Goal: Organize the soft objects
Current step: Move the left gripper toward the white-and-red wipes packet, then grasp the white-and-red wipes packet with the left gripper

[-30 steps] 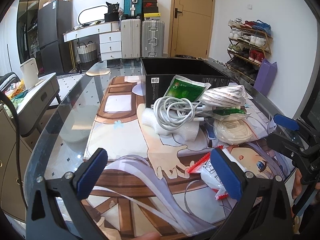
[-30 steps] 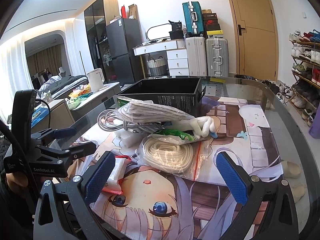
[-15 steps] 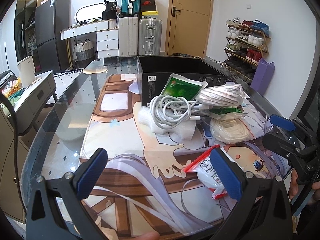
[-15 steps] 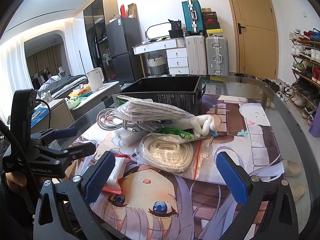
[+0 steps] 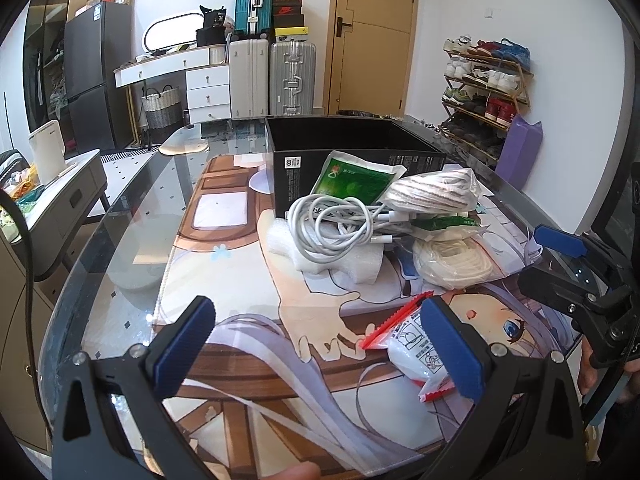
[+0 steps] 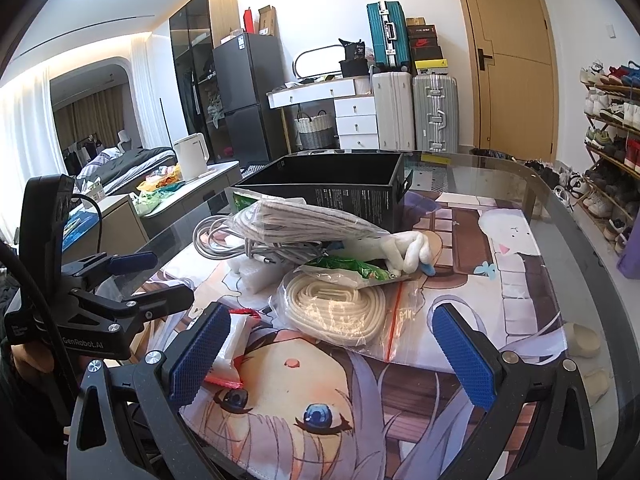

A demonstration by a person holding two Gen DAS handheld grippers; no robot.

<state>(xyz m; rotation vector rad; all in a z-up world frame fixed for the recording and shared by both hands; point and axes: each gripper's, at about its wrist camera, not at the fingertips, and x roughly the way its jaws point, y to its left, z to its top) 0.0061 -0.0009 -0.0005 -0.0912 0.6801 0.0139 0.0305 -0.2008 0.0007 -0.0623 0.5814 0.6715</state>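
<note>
Left wrist view shows the left tongs spread wide and empty, low over the printed mat, with the pile of soft things in the centre right of the frame: a coiled white cable on a foam block, a green packet, a bagged striped cloth and a bagged cream rope, all heaped against the open black box. A small red-edged pouch lies apart, just beside the right-hand finger. In the right wrist view the right tongs are likewise released, holding nothing, with the rope bag between and beyond their fingers. The sensible step is probably to take one loose piece at a time, pinching a bag by its slack rather than its contents, and lift it clear before swinging over the box wall. Open mat at the left of the frame gives room; the table edge runs close below both tongs.
</note>
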